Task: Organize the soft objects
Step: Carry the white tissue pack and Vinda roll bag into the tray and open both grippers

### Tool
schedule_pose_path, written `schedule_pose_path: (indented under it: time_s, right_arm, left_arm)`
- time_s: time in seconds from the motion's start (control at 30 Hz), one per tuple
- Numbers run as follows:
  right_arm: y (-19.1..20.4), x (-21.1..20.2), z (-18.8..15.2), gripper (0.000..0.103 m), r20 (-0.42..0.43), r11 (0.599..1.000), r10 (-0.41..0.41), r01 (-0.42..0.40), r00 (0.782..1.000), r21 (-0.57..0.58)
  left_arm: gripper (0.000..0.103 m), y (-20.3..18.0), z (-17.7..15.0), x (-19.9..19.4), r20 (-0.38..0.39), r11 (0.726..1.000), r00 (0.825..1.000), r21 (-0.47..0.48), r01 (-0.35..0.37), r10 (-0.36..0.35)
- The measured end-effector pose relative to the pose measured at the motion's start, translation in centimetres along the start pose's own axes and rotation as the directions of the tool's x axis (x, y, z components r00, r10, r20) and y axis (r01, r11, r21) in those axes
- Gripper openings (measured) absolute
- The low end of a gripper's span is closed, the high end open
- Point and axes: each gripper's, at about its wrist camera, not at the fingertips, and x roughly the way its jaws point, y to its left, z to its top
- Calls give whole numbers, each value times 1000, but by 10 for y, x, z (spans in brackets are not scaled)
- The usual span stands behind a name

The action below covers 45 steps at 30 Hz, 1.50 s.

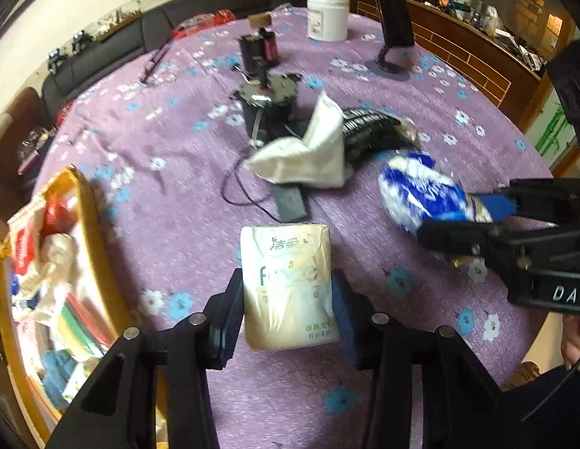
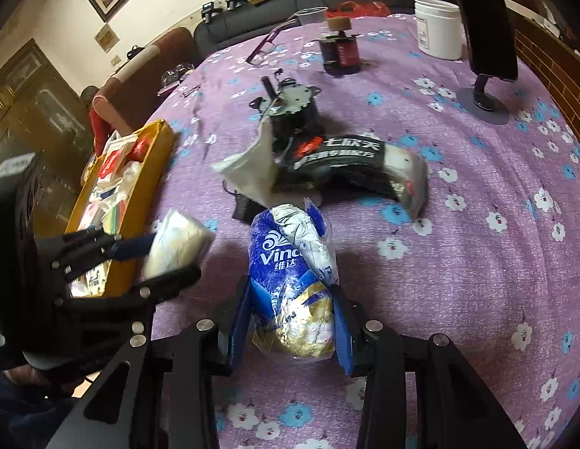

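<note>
My left gripper (image 1: 288, 312) is shut on a cream tissue pack (image 1: 286, 284), its blue pads pressing both sides, just above the purple flowered tablecloth (image 1: 177, 194). My right gripper (image 2: 291, 321) is shut on a blue and white Vinda tissue pack (image 2: 290, 262), squeezing its lower end. In the left wrist view the right gripper (image 1: 465, 220) reaches in from the right with the blue pack (image 1: 417, 191). The right wrist view shows the left gripper (image 2: 159, 262) with the cream pack (image 2: 177, 241) beside the yellow box (image 2: 155, 172). That box (image 1: 88, 217) holds several soft items.
A crumpled white tissue (image 1: 308, 153) and a black packet (image 1: 368, 127) lie mid-table by a black motor part (image 1: 267, 101) with a thin cable. Farther back stand a second black part (image 1: 260, 48), a white jar (image 1: 327, 15) and a phone stand (image 1: 390, 63).
</note>
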Motion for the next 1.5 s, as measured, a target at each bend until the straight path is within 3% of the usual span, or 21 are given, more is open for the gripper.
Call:
schedule_pose_path:
  time_s: [0.43,0.87,1.17,1.5]
  right_arm:
    - [40,7,9,43,4,995,43,-42,999,-86]
    - [93,20,21,43,-27,975,92,-95,995,-201]
    - [138,33,33,43,-74,951,132,-148,988,-272]
    - [187,58,59,43,-113,937,199,-223,973,-270]
  left_arm:
    - [43,40,-8,-34,97,989,986,-68,-129,135]
    - [43,94,-26,-58,123,965,971,-191,-181,206]
    - [43,148,-47,-75,113,924,961,-324,-206,253]
    - [43,205,-76,-80,63,874,954,-423,-240,293]
